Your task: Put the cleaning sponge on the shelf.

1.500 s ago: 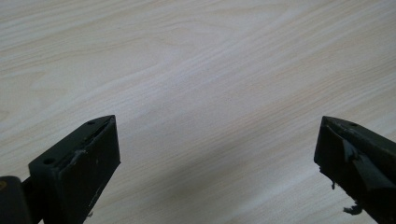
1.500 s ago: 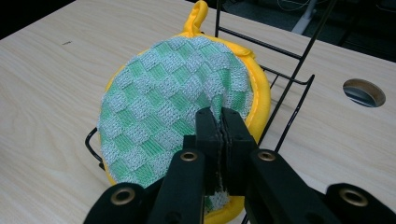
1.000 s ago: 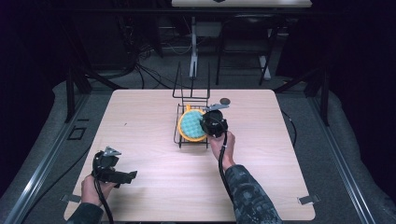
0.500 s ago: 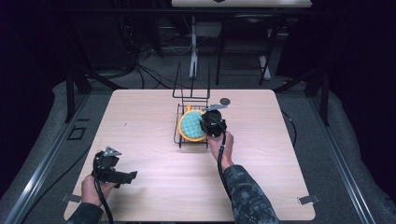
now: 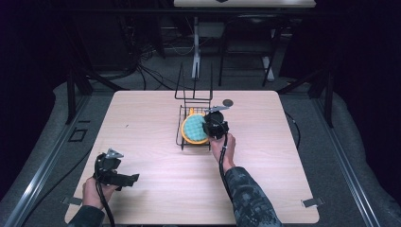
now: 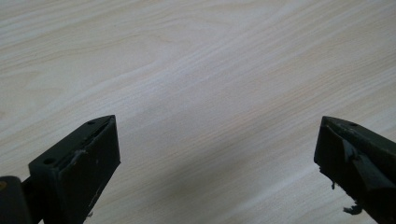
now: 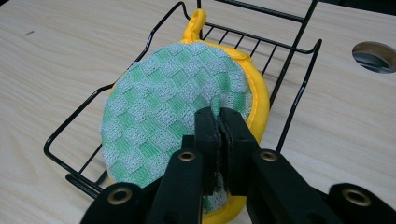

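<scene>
My right gripper (image 7: 219,116) is pressed together on the fabric of the round pot holder (image 7: 177,112), pinching a fold of its green-checked face near the yellow-trimmed edge; in the right gripper view the two black jaws meet with cloth bunched between them. The pot holder sits inside the black wire rack (image 7: 299,93), leaning against the rack's low rim, its yellow hanging loop pointing toward the rack's tall back. From the high view, the rack (image 5: 182,135) stands near the middle of the wooden table (image 5: 142,118), and my right gripper (image 5: 215,124) is just at its right side over the pot holder (image 5: 194,128).

My left gripper (image 5: 113,172) is held at the table's near left corner, well apart from the rack; its jaws are spread, with bare tabletop (image 6: 196,84) between them (nothing within reach).

Assessment: the grasp is secured. Whether the pot holder is being set into the rack or taken out cannot be determined; either the release or the lift remains outstanding.
</scene>
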Demonstrator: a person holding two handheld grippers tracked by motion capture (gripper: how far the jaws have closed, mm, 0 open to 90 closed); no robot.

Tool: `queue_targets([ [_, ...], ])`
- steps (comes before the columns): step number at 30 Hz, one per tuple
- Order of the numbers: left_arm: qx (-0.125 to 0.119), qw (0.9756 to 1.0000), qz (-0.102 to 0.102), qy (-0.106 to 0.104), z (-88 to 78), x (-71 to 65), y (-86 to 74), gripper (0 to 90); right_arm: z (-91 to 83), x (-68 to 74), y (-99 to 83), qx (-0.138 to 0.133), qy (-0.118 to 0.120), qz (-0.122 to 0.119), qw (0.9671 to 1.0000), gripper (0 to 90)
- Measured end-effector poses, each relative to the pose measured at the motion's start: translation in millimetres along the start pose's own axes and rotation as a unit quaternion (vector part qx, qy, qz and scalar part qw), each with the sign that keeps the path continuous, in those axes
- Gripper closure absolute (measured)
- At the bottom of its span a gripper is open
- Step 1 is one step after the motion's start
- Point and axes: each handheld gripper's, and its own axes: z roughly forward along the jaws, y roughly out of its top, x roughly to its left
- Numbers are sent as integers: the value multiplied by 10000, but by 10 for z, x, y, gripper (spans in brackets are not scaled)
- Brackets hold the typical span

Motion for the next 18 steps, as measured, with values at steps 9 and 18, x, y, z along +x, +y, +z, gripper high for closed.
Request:
queue_targets([
  [9, -10, 10000, 43, 2, 5, -4, 4, 5, 25, -7, -2, 54, -9, 73, 10000, 853],
  [18, -7, 10000, 39, -17, 5, -3, 4, 5, 67, -65, -2, 164, 32, 392, 9991, 835],
])
